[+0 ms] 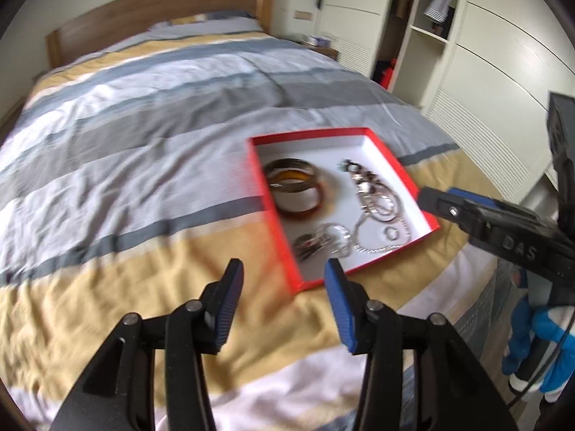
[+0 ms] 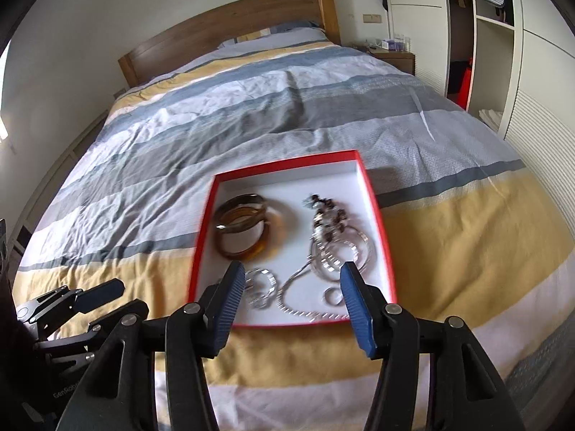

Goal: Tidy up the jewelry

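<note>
A tray (image 2: pixel 373 194) lies on the bed (image 2: pixel 251 107); in it, bangles (image 2: pixel 248 230) sit left, chains (image 2: pixel 334 255) right.

Home bedroom: a bed (image 2: pixel 287 115) with striped duvet and wooden headboard (image 2: pixel 230 32) fills the room, a nightstand (image 2: pixel 393 58) beside it, and a built-in wardrobe (image 2: pixel 503 36) (clothes hanging inside) beyond the nightstand.

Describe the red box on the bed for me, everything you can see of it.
The red box is a shallow, open, square tray, seemingly cardboard, red outside and on the rim, white inside. It lies flat on the striped duvet near the bed's foot, no lid in view. Inside: brown bangles at left, silver hoops and a chain at right and front. Neither set of tongs touches it.
</note>
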